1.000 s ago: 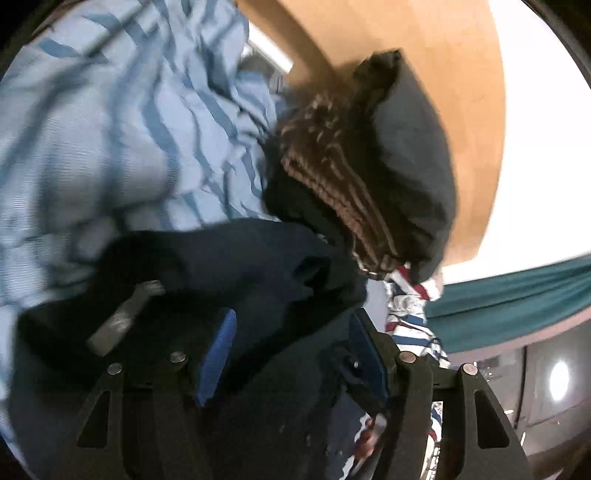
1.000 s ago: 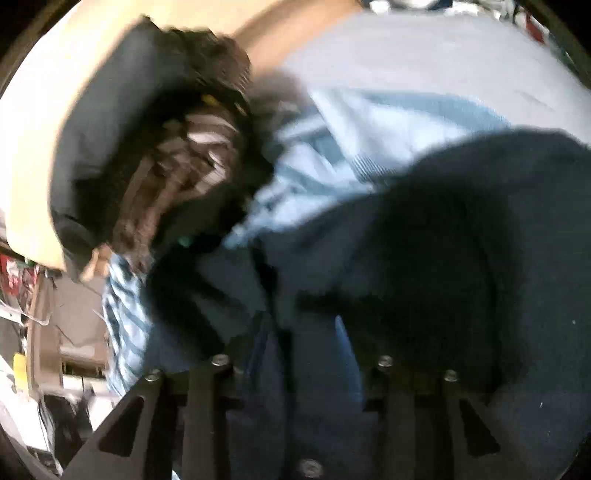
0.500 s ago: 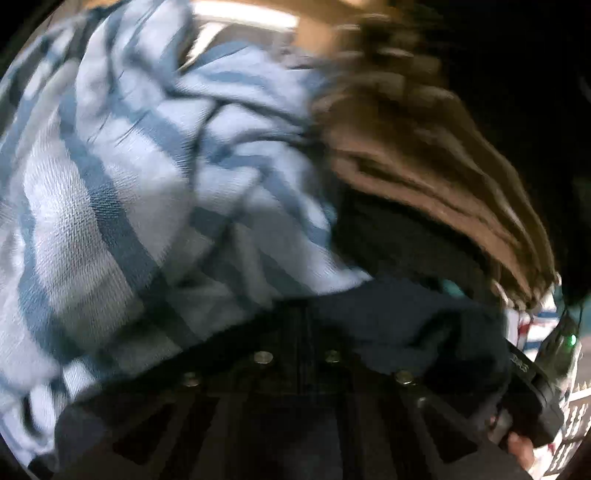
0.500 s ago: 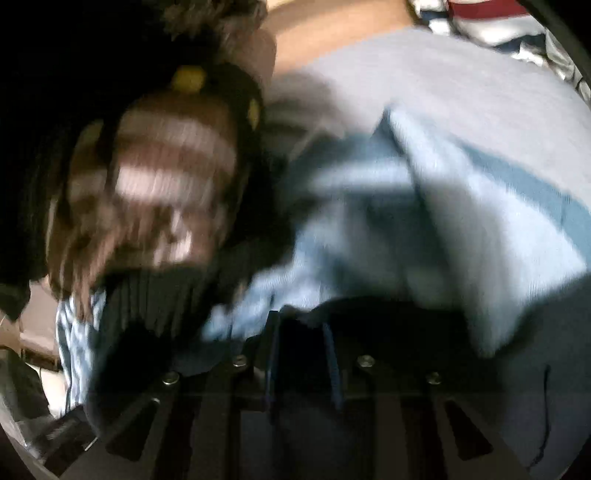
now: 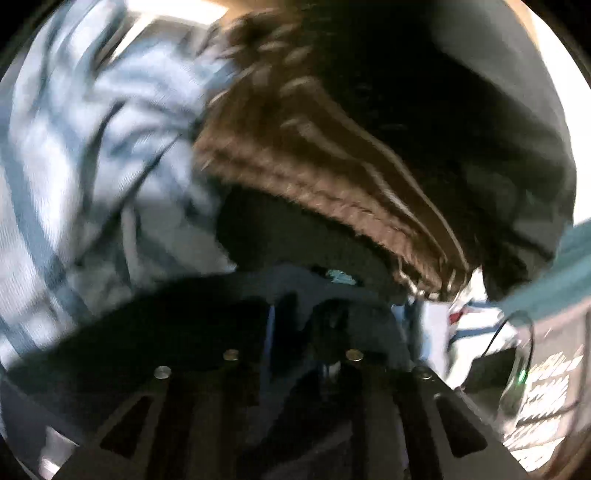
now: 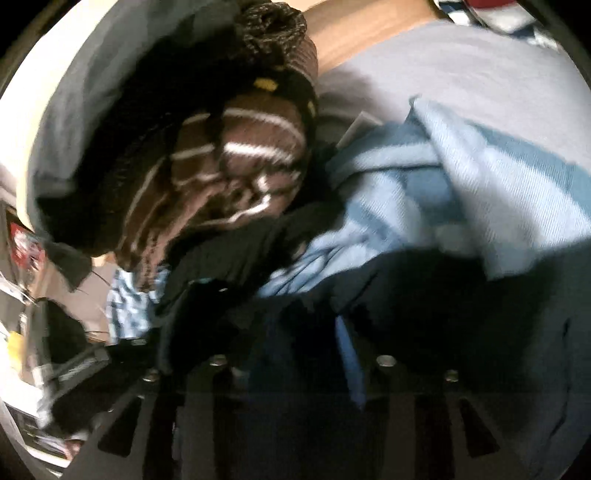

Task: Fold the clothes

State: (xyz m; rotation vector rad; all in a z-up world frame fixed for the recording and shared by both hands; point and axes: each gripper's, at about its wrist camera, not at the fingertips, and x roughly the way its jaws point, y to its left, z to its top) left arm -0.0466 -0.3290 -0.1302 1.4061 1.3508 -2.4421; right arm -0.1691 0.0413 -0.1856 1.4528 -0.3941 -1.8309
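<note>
A navy garment [image 5: 207, 317] lies draped over my left gripper [image 5: 301, 325]. Its jaws stand a narrow gap apart and are opening, with navy cloth between them. The same navy garment [image 6: 424, 295] covers my right gripper [image 6: 306, 332], whose jaws are opening wider around a fold of it. One blue pad [image 6: 347, 362] shows. Just beyond both grippers lies a light blue striped garment [image 5: 92, 147] [image 6: 443, 177]. A brown striped knit [image 5: 314, 166] [image 6: 240, 158] is heaped beside it.
A black garment [image 5: 461, 129] [image 6: 92, 92] tops the heap over the knit. Grey cloth [image 6: 461, 62] covers the wooden table [image 6: 351, 33] behind. A red, white and blue striped cloth [image 5: 469, 321] and a black device with a green light [image 5: 521, 376] lie at the right.
Both grippers have pushed in closer to the clothes heap. The left jaws stand much narrower than a second ago, and the right jaws stand wider. The navy cloth now drapes over both sets of fingers.
</note>
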